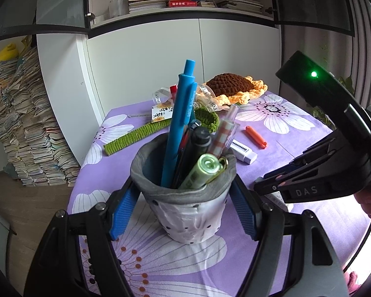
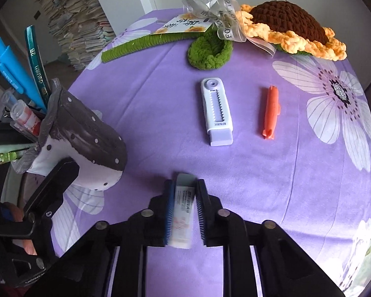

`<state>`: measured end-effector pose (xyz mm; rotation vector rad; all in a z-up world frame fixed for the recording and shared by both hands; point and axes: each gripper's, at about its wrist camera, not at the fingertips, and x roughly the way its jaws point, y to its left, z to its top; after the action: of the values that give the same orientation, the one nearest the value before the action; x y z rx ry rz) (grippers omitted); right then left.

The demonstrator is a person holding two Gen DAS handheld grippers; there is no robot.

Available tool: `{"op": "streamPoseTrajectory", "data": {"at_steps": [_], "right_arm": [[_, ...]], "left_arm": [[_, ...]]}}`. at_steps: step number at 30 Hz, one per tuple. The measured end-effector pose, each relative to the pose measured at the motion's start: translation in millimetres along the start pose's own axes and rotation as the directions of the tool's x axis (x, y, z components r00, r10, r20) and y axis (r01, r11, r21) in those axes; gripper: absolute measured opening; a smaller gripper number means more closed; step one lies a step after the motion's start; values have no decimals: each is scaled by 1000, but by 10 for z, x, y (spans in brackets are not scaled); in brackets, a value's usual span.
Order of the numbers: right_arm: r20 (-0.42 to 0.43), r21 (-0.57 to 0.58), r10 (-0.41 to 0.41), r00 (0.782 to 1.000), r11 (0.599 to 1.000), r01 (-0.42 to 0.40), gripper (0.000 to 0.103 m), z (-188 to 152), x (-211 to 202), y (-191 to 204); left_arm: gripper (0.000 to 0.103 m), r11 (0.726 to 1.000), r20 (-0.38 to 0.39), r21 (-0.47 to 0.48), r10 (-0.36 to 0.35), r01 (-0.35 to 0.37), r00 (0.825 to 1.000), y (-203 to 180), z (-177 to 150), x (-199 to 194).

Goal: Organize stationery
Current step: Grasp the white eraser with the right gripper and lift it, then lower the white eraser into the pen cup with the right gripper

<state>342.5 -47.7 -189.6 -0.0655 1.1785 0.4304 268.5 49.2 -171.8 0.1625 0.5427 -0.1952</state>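
Note:
A grey and white dotted pen holder [image 1: 185,198] stands on the purple flowered cloth, full of pens, with a blue pen [image 1: 180,118] tallest. My left gripper [image 1: 183,212] is shut on the pen holder, its blue pads against both sides. The holder also shows in the right wrist view [image 2: 86,146] at the left. My right gripper [image 2: 184,210] is shut on a white eraser in a paper sleeve [image 2: 183,212], low over the cloth. A white slide eraser [image 2: 216,111] and an orange pen cap [image 2: 270,112] lie ahead of it.
A crocheted sunflower [image 2: 289,24] with a green stem [image 2: 141,44], green leaf [image 2: 209,53], ribbon and tag lies at the table's far side. Stacks of books [image 1: 24,128] stand on the floor at the left by white cabinets [image 1: 146,69].

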Motion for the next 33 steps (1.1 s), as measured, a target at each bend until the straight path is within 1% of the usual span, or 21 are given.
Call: {"op": "streamPoseTrajectory", "data": {"at_steps": [2,3,5,7,8,9,11,12,14,15,16,17,18,20,21,22,24,25,27,33], "right_arm": [[12,-9,-4,1000,1000,4,17,-10,-37,5],[20,3,16,1000,1000,-16,17,-17,-81,-17],[63,30,81,995,996,-83,17,-25,-265,-59],[141,23,135,981,990,-139,17,-23,-558,-49],[190,9,165,968,985,-170,17,-20,-743,-29],[245,-12,201,948,979,-204,17,-14,-950,0],[330,-51,253,910,967,-250,17,-1,-1271,44],[382,-83,281,880,959,-270,17,15,-1459,90],[433,-134,322,842,947,-293,17,108,-1631,223],[448,-161,341,826,940,-300,17,147,-1692,278],[461,-189,355,813,935,-301,17,200,-1736,347],[467,-210,365,806,931,-300,17,238,-1754,412],[463,-233,376,803,925,-299,17,278,-1745,479],[428,-269,392,814,915,-299,17,374,-1617,630],[399,-278,392,829,913,-299,17,433,-1505,696],[379,-280,391,839,912,-298,17,456,-1432,723],[333,-286,373,866,915,-285,17,472,-1272,782],[316,-289,365,875,916,-278,17,458,-1227,803],[288,-293,359,888,916,-275,17,460,-1121,828],[259,-298,350,900,916,-270,17,396,-1001,819]], "left_arm": [[71,1000,5,-3,-4,4,1000,6,-6,-2],[71,1000,7,-8,-6,6,1000,11,-7,-1],[71,1000,10,-8,-10,10,1000,13,-9,-1],[71,1000,11,2,-8,8,1000,0,-9,1],[71,1000,12,6,-6,6,1000,-7,-9,3],[71,1000,13,10,-4,3,1000,-17,-10,3],[71,1000,13,15,1,-1,1000,-32,-7,3],[71,1000,12,15,2,-2,1000,-34,-7,3],[71,1000,10,14,3,-3,1000,-32,-5,0],[71,1000,9,14,3,-3,1000,-33,-3,-1],[71,1000,8,14,4,-4,1000,-33,-4,-5],[71,1000,8,14,5,-5,1000,-33,-6,-8],[71,1000,7,15,5,-5,1000,-33,-7,-13],[71,1000,6,15,4,-5,1000,-31,-9,-19],[71,1000,6,16,3,-4,1000,-27,-10,-22],[71,1000,6,15,2,-2,1000,-18,-11,-26],[71,1000,4,13,-1,1,1000,-6,-6,-18],[71,1000,4,13,-4,4,1000,-3,-2,-15],[71,1000,5,14,-6,6,1000,1,-2,-11],[71,1000,9,13,-9,9,1000,-1,-7,-7]]}}
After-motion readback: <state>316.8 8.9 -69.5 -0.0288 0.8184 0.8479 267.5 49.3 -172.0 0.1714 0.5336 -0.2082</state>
